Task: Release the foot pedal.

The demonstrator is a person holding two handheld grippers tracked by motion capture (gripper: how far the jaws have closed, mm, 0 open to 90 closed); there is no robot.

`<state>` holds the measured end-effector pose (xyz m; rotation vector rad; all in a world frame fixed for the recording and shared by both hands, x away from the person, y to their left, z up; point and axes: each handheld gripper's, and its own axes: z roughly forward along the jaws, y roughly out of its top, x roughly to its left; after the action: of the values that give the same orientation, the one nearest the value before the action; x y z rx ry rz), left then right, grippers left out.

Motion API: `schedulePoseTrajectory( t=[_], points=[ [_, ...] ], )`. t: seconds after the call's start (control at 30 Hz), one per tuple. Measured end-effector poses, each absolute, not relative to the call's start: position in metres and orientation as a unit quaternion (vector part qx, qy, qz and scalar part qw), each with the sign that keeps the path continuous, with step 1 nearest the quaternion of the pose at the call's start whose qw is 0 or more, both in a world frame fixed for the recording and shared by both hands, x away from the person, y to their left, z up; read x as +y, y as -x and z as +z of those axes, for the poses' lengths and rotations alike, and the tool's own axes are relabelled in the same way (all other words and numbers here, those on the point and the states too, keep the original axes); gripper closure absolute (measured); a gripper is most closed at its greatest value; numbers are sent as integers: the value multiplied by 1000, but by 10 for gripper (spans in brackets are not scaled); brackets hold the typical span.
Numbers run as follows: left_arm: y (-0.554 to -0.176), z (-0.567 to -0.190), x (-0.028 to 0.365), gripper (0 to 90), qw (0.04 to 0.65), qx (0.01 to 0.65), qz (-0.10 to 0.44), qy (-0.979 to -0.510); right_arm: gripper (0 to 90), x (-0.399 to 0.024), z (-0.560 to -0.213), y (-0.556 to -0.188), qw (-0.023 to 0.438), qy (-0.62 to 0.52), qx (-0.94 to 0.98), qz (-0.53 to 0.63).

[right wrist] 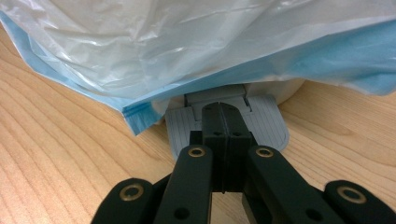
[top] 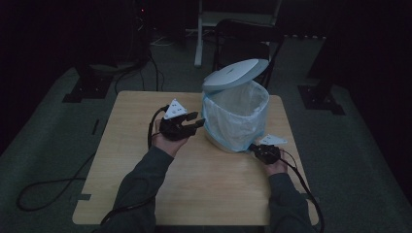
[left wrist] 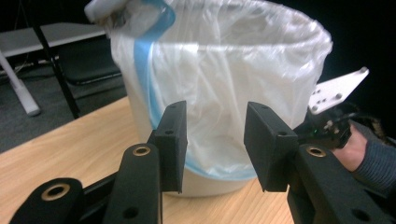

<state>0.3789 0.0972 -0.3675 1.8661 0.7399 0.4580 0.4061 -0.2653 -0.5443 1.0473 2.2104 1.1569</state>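
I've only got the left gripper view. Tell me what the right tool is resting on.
Observer: The right tool, jaws shut, has its tips on the grey ribbed pedal at the foot of the bin.
Operator: Report the lid.
Observer: In the high view the lid is raised, standing open above the bin's mouth.
Operator: Now check the bag on the pedal side.
Observer: The bag hangs low there. Its blue hem sits just above the pedal, and one corner droops beside it.
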Motion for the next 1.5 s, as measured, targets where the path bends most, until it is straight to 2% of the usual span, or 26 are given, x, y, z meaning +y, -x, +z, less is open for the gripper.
schedulePoseTrajectory(
  t=[0.67, 1.5],
  points=[
    [-377, -420, 125, 592, 486, 345, 165, -786, 900, -267, -544, -407, 208, -385, 793, 424],
    [-377, -443, 124, 592, 473, 352, 151, -794, 900, -273, -533, -401, 214, -385, 785, 435]
  ],
)
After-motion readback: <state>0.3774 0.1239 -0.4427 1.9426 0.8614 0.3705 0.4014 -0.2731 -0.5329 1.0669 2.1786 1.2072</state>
